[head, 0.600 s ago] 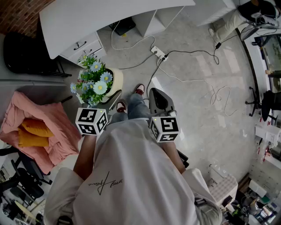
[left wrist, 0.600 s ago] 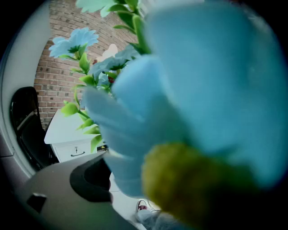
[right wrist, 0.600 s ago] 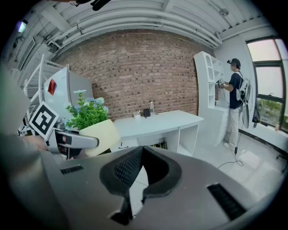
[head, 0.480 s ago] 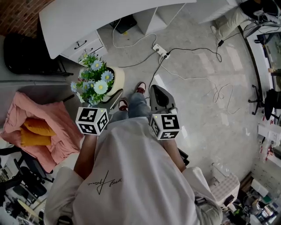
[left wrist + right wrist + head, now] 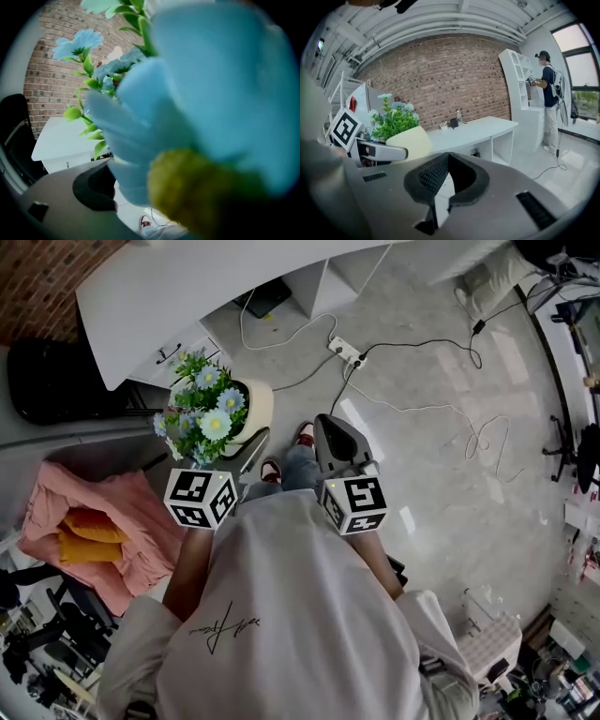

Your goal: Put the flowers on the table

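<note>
The flowers [image 5: 204, 409] are not yet sitting on the table [image 5: 169, 296]. Their pot [image 5: 255, 407] is hanging in the air just short of the table's near edge, so the set-down is remaining. The left gripper [image 5: 234, 448] is grasping the pot, jaws spread wide, tipping slightly down toward the table. The right gripper [image 5: 447, 159] is riding alongside, clenched on nothing, also tipping slightly down.

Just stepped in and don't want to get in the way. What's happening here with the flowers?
A person stands holding a gripper in each hand. The left gripper grips a cream pot of blue flowers, held off the floor. The right gripper is shut and empty. The white table lies ahead, and the pot is not yet on it.
</note>
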Tool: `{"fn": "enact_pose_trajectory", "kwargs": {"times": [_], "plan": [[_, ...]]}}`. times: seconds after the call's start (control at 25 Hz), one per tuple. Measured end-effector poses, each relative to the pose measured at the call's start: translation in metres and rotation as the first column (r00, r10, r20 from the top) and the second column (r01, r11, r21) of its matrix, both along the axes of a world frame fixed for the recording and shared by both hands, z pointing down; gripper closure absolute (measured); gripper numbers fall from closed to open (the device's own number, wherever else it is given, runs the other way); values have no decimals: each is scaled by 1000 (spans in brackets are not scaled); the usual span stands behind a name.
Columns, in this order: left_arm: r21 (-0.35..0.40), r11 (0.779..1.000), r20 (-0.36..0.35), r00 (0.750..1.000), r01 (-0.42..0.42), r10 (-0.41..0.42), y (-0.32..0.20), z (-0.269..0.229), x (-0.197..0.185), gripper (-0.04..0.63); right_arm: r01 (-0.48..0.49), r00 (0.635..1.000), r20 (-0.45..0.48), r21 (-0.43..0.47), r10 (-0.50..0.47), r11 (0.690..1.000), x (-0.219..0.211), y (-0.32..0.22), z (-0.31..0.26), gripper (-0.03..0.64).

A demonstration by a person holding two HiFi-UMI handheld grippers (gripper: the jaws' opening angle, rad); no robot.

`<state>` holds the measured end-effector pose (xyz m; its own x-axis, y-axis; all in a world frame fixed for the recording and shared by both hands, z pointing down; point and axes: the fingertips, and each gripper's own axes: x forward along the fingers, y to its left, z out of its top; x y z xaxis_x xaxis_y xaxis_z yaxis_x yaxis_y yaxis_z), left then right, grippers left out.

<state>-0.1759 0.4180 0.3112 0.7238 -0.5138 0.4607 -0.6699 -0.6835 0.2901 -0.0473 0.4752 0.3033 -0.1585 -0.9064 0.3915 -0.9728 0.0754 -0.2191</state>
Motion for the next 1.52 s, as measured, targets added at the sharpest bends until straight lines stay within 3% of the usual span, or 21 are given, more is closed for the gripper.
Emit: {"fn": "enact_pose_trajectory", "kwargs": {"times": [0.12, 0.64, 1.04, 1.52], "plan": [[2, 1000, 7, 1000, -4, 4, -12, 0, 16, 103, -1, 999, 36, 5, 1, 1000, 17, -13, -2, 592], [29, 999, 0, 1000, 25, -25, -55, -1, 74, 103, 47, 999, 16, 16, -47, 999, 77, -56, 0, 592], [61, 997, 7, 999, 46, -47, -59, -6, 113, 103, 66, 997, 46, 11, -66, 998, 117, -59, 8, 592], [96, 995, 49, 998, 24, -29, -66, -6, 121, 103, 51, 996, 72, 61, -55, 997, 117, -71, 7, 592]]}}
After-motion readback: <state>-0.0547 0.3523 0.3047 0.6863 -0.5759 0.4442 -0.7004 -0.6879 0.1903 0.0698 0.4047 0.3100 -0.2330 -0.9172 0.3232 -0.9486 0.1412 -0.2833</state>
